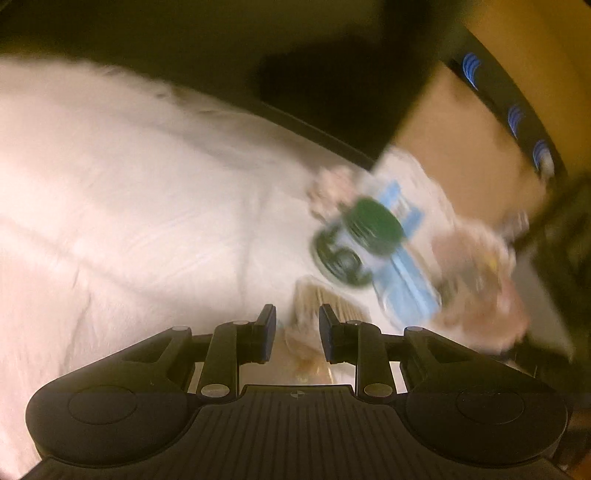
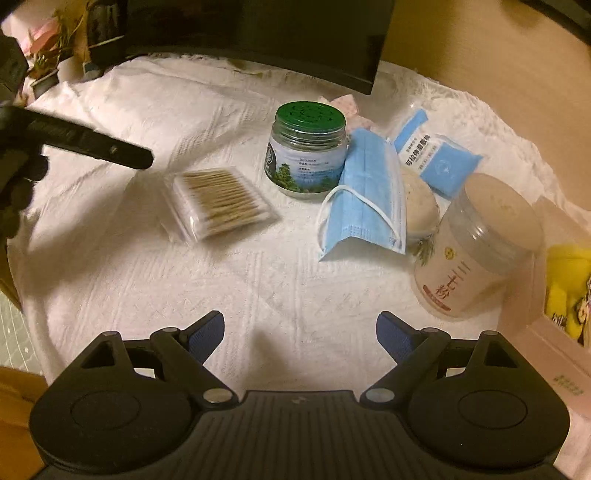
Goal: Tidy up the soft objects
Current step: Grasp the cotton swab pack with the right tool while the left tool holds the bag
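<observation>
Two grippers, both empty: our right gripper (image 2: 300,332) hangs wide open near the face mask (image 2: 364,192) propped against the green-lidded jar (image 2: 306,147); left gripper (image 1: 297,326), narrowly parted, lines up on the cotton swab box (image 2: 221,201) on the counter (image 2: 147,258).

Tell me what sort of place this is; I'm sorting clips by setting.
Probably a home, maybe a bedroom or living room: a table under a white textured cloth holds personal-care things, a cotton swab box and a blue face mask, with a dark monitor and potted plants behind.
</observation>
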A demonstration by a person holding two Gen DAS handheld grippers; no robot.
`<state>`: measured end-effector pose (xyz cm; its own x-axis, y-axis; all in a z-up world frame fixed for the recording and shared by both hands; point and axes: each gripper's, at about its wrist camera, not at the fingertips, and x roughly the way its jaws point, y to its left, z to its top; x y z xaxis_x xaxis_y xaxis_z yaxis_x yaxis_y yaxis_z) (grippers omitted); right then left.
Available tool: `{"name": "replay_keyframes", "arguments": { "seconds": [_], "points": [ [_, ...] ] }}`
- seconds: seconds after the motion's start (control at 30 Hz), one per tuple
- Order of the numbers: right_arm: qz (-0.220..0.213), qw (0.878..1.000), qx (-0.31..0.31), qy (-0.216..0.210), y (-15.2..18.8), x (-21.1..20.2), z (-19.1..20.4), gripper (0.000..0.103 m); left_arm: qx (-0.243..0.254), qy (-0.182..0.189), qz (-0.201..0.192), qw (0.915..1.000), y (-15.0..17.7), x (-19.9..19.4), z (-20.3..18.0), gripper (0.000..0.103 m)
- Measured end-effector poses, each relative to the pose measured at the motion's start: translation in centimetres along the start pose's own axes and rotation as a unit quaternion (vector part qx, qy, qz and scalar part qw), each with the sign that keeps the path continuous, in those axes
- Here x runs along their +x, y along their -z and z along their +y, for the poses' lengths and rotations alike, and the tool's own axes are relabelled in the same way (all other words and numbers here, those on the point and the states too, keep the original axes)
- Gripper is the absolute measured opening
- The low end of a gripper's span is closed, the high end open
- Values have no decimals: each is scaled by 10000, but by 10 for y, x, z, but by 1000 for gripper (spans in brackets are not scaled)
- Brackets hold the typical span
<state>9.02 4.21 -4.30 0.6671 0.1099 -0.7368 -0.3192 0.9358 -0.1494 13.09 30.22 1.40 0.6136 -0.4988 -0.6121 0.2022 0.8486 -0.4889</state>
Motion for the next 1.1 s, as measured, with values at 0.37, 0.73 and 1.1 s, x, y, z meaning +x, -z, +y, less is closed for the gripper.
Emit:
{"name": "replay_keyframes", "arguments": {
  "seconds": [0.37,0.73,1.1],
  "points": [
    [-259,9968,-31,-751,-78,75,38,91,-488,-729,-15,9961,13,-18,12,27],
    [-453,9932,690,-816,-51,29,-3,79,942,-588,375,9931,48,-14,-30,28],
    [-279,9942,921,476,35,17,-20,80,2031,-1015,626,9719,38,62,-86,28]
  ]
}}
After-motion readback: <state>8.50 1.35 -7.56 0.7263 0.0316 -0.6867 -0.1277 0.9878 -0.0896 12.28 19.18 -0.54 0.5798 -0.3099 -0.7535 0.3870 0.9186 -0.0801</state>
